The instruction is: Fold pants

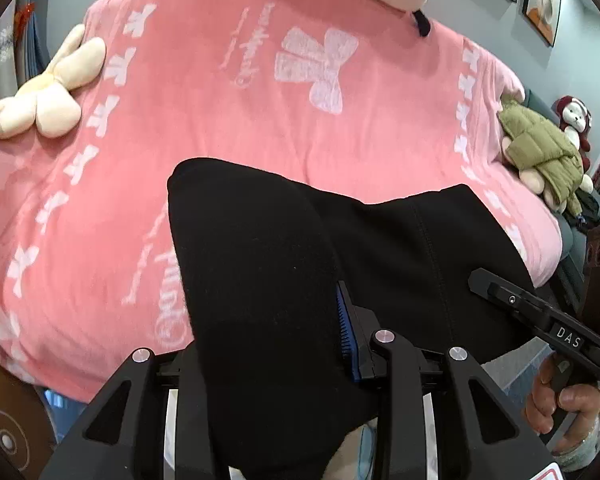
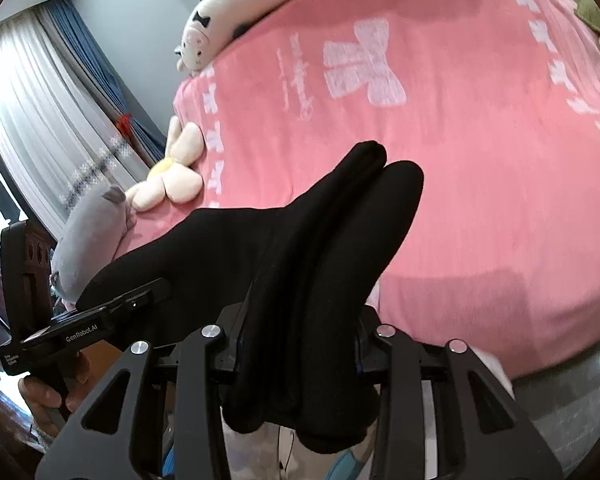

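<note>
Both claws grip the black pants [image 1: 260, 264] — left claw [image 1: 276, 344], right claw [image 2: 300, 344] — apparently held above the bed's [image 1: 220, 128] near edge to hang straight.

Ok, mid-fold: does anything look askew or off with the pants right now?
The black pants are bunched in thick uneven folds between the right gripper jaws, not flat. Nothing looks damaged or spilled on the pink blanket.

White letters "DAS" stand on a small label on the right gripper [image 1: 540, 312], seen from the left wrist. "GenRobot.AI" is printed along the body of the left gripper [image 2: 112, 312], seen from the right wrist. White script on the pink blanket [image 1: 228, 128] is too distorted to read.
</note>
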Available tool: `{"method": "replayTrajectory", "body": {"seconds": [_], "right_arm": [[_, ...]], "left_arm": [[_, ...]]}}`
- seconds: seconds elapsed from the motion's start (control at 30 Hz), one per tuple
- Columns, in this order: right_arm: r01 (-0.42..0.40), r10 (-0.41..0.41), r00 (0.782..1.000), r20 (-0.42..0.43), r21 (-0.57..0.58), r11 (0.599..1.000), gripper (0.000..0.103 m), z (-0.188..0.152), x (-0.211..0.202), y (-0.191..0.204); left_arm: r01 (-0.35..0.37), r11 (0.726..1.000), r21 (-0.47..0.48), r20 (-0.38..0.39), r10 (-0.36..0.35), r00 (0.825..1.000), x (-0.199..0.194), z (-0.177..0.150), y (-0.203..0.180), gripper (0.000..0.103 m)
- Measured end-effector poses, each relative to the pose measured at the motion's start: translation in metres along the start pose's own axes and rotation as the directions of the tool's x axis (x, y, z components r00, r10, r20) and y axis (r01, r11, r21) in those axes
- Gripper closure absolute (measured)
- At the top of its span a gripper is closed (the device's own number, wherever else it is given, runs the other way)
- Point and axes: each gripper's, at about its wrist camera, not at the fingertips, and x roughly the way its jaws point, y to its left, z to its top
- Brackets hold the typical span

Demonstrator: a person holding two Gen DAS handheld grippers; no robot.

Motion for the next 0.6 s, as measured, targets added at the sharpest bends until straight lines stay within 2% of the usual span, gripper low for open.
{"method": "replayTrajectory", "body": {"seconds": [0.33, 0.6], "right_arm": [[-0.027, 0.037, 0.991, 0.127, -0.080, 0.996, 0.068, 0.061, 0.001, 0.015], [-0.066, 0.091, 0.972, 0.218, -0.121, 0.991, 0.068, 0.110, 0.019, 0.019]], "left_arm": [[0.000, 1.000, 0.023, 0.127, -0.002, 0.992, -0.009, 0.050, 0.000, 0.072], [-0.017, 0.999, 0.031, 0.216, 0.010, 0.976, -0.007, 0.097, 0.006, 0.072]]}}
